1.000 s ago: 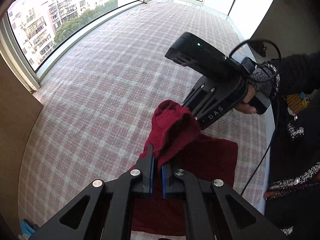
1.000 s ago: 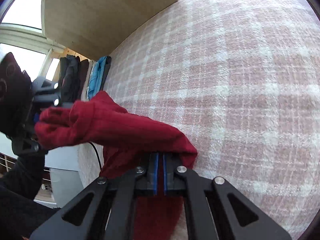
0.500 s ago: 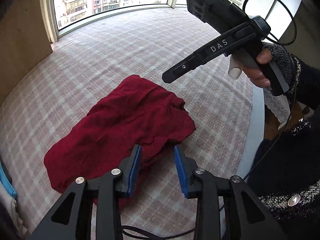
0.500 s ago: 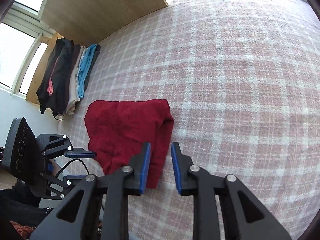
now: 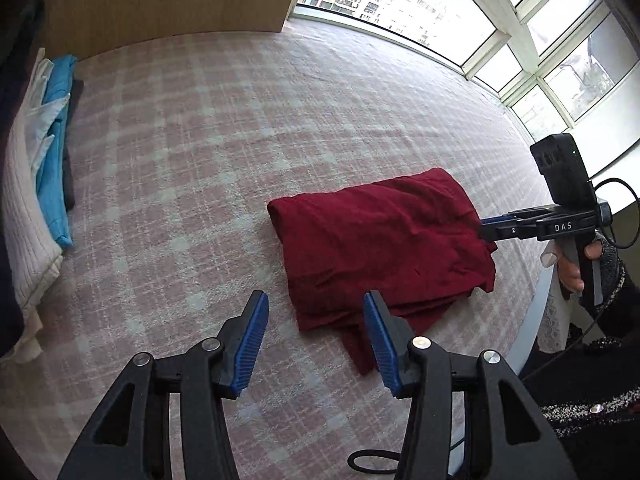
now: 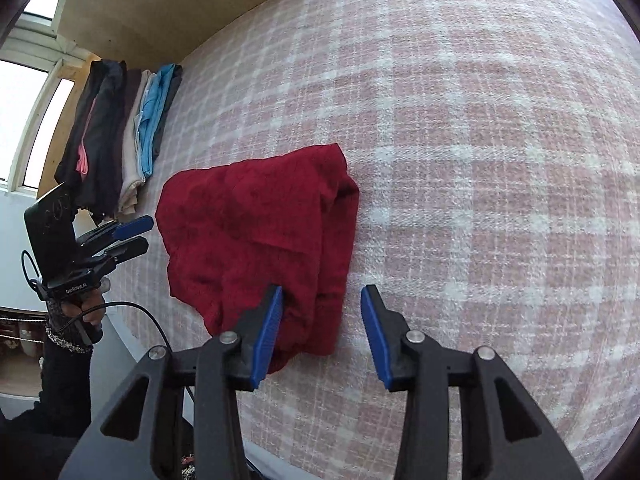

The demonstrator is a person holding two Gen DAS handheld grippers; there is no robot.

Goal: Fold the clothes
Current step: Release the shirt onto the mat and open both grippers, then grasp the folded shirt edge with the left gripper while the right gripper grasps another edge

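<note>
A dark red garment (image 5: pixel 384 244) lies folded in a rough bundle on the pink checked blanket (image 5: pixel 224 128), near its front edge. The left gripper (image 5: pixel 316 336) hovers just before the cloth with its jaws wide apart, holding nothing. The right gripper (image 6: pixel 322 320) is also spread open, one blue pad over the cloth's near corner. Far to the left, a row of folded clothes (image 5: pixel 44 152) lies beside the wooden wall.

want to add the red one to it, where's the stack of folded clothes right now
The stack of folded clothes lies along the wooden wall at the plaid surface's edge, upper left in the right wrist view, beyond the red garment.
</note>
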